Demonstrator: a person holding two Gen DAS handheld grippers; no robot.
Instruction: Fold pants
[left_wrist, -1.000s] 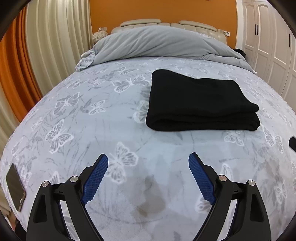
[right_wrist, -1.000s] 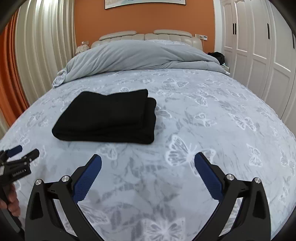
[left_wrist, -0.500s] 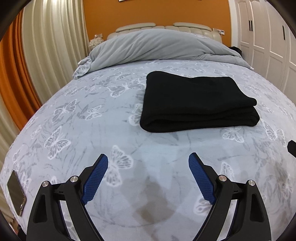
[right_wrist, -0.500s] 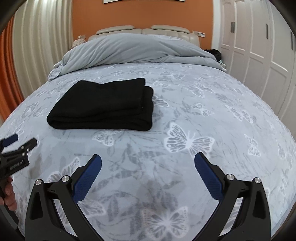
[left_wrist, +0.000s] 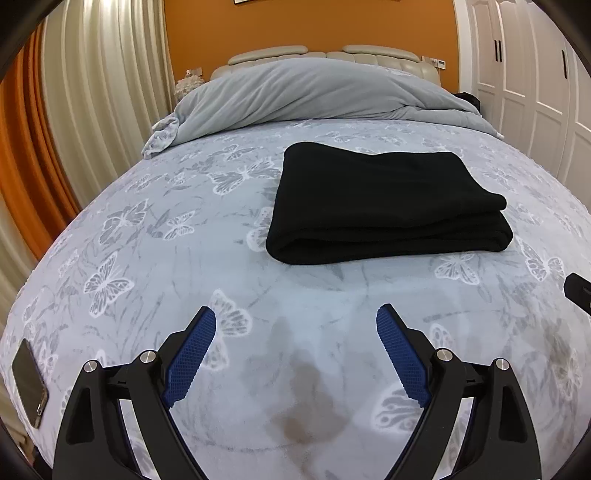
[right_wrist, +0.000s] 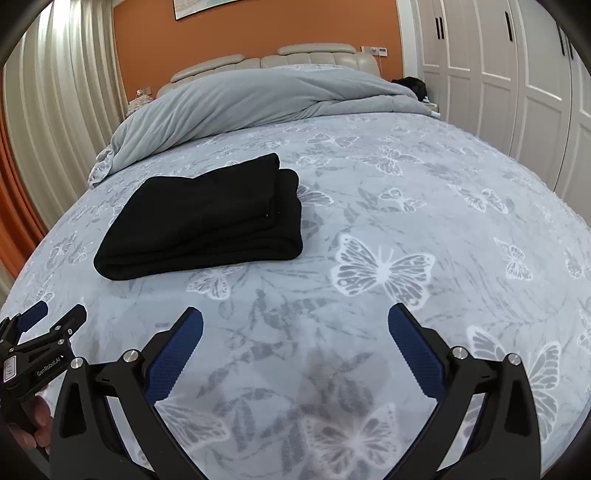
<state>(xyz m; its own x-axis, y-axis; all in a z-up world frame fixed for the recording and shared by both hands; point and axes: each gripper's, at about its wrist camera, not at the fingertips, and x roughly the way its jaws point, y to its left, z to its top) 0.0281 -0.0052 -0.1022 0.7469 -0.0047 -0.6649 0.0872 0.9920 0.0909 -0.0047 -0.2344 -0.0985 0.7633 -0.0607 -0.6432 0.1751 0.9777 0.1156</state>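
The black pants (left_wrist: 384, 206) lie folded in a thick rectangle on the butterfly-print bed sheet (left_wrist: 184, 258); they also show in the right wrist view (right_wrist: 207, 218). My left gripper (left_wrist: 295, 325) is open and empty, over the sheet, well short of the pants' near edge. My right gripper (right_wrist: 295, 325) is open and empty, nearer me and to the right of the pants. The left gripper also shows at the left edge of the right wrist view (right_wrist: 55, 314).
A grey duvet (left_wrist: 314, 92) is bunched at the head of the bed. A phone (left_wrist: 29, 380) lies at the bed's left edge. Curtains (left_wrist: 92, 92) hang on the left, white wardrobe doors (right_wrist: 517, 74) stand on the right.
Both grippers have pulled back from the folded pants and tilted up a little, so more of the headboard and wall shows. The pants have not moved.
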